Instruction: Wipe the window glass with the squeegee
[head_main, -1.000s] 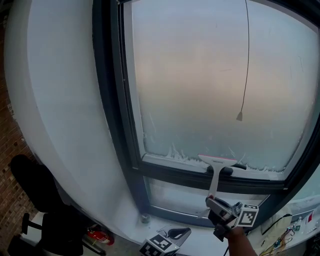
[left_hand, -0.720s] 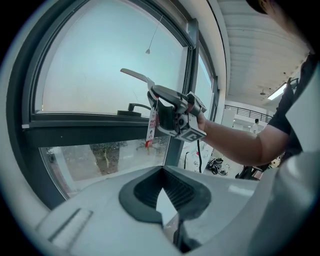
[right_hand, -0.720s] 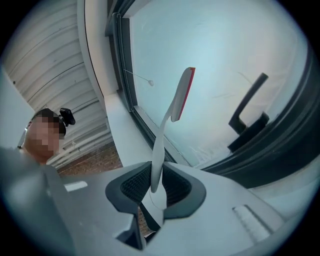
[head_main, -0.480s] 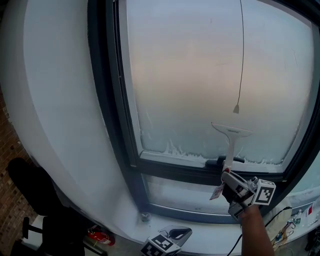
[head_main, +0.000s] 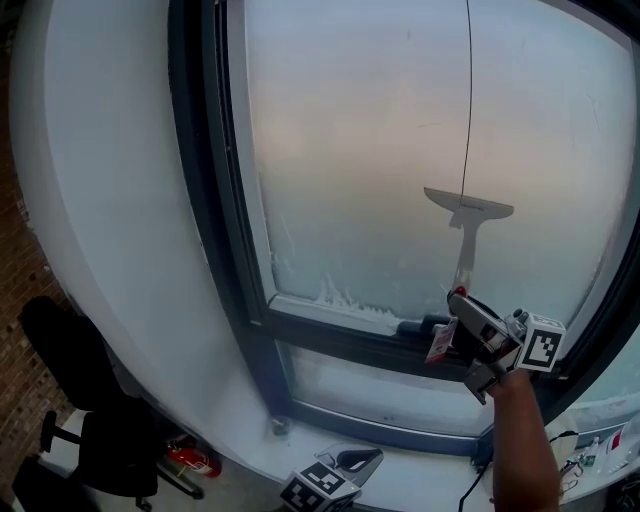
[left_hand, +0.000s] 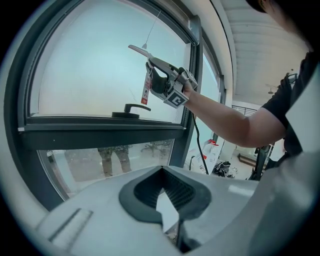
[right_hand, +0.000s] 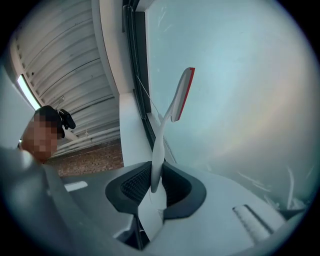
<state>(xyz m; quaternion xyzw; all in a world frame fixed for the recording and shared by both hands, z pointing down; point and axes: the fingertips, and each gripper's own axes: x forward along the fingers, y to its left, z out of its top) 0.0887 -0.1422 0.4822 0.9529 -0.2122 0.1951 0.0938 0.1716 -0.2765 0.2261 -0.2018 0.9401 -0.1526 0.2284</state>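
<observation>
We grip squeegee (head_main: 467, 232) handle in right claw (head_main: 465, 312), jaws clamped tight. Blade pressed flat on window glass (head_main: 350, 150), well above window handle (head_main: 420, 326), likely set for downward pull. Left claw (head_main: 358, 463) closed, empty, idle below window handle.

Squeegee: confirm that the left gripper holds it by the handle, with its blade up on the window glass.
Wrong gripper. The right gripper holds the squeegee by the handle, with its blade up on the window glass. The right gripper view shows the handle between its jaws. The left gripper sits low by the sill and holds nothing.
</observation>
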